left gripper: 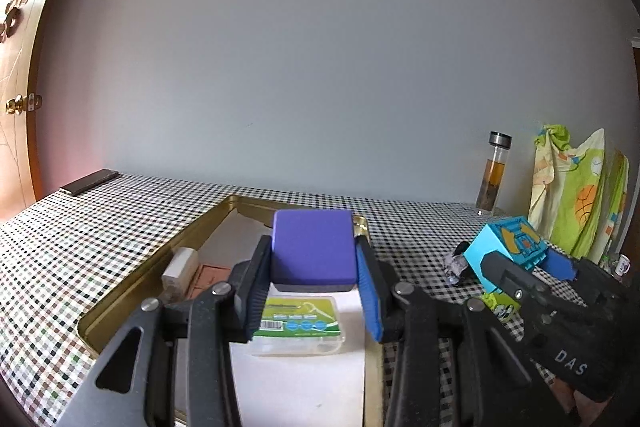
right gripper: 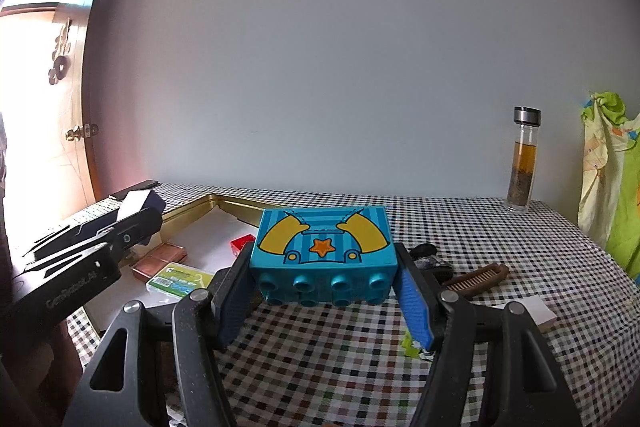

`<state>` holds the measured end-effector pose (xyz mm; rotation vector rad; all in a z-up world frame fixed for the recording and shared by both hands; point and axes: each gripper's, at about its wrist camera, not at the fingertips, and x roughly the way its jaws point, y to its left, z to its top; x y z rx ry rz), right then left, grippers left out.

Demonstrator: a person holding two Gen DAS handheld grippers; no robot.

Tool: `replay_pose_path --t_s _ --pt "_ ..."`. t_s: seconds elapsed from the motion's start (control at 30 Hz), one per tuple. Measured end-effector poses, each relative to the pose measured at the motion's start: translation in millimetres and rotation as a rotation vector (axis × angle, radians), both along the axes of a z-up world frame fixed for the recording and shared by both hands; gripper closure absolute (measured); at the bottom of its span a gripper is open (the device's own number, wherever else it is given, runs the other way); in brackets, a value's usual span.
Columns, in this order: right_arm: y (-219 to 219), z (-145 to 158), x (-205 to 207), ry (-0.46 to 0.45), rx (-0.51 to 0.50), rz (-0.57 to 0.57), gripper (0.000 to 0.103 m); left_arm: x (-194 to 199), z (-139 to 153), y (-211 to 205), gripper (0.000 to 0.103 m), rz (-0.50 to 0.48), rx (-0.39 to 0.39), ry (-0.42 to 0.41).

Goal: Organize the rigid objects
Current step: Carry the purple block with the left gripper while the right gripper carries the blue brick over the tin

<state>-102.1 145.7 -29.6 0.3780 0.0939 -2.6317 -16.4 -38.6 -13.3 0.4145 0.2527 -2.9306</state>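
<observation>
My left gripper [left gripper: 314, 281] clamps a purple block [left gripper: 312, 247] above the gold tray [left gripper: 120, 303] on the bench [right gripper: 360, 367]. My right gripper [right gripper: 324, 287] clamps a blue toy brick [right gripper: 324, 247], raised over the bench beside the tray.

My left hand-held gripper [left gripper: 314, 277] clamps a purple block [left gripper: 313, 250] with rounded corners, level, raised above the gold tray [left gripper: 132, 301]. Under it in the tray lies a clear floss-pick box [left gripper: 298, 325] with a green label, flat. My right hand-held gripper [right gripper: 325, 285] squeezes a turquoise toy brick [right gripper: 325, 251] printed with yellow arms and an orange star, studs facing me, lifted off the checkered desk [right gripper: 520, 259].
</observation>
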Motion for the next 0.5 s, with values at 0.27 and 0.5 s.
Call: replay_pose_path --t_s 0.27,0.5 --pt "-9 -1 5 -0.004 0.009 0.031 0.036 1 -1 -8 0.064 0.004 0.005 -0.014" --pt "-22 -1 6 -0.009 0.024 0.069 0.036 0 -2 -16 0.064 0.011 0.005 -0.03"
